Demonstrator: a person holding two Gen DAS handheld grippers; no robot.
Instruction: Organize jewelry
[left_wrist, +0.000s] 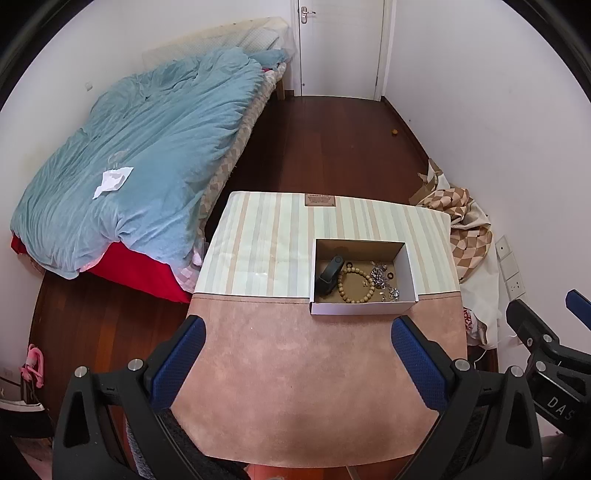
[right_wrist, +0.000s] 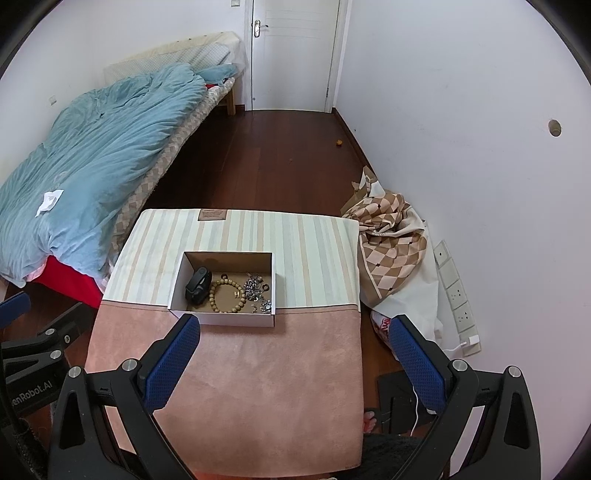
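Note:
A small open cardboard box (left_wrist: 410, 271) (right_wrist: 177, 277) sits on the cloth-covered table (left_wrist: 280, 354) (right_wrist: 258, 369). Inside lie a black band (left_wrist: 330, 275) (right_wrist: 198, 282), a wooden bead bracelet (left_wrist: 355, 286) (right_wrist: 226, 291) and a heap of silver jewelry (left_wrist: 382, 280) (right_wrist: 255, 288). My left gripper (left_wrist: 298, 330) is open and empty, above the pink cloth, nearer than the box. My right gripper (right_wrist: 295, 328) is open and empty, near the box's front edge. The right gripper shows at the right edge of the left wrist view (left_wrist: 576, 301).
A bed with a blue duvet (left_wrist: 129, 166) (right_wrist: 92, 147) stands to the left. A checkered cloth heap (left_wrist: 461, 225) (right_wrist: 391, 240) lies on the floor right of the table. A white door (left_wrist: 340, 44) is at the far wall. Wall sockets (right_wrist: 458, 291) are on the right.

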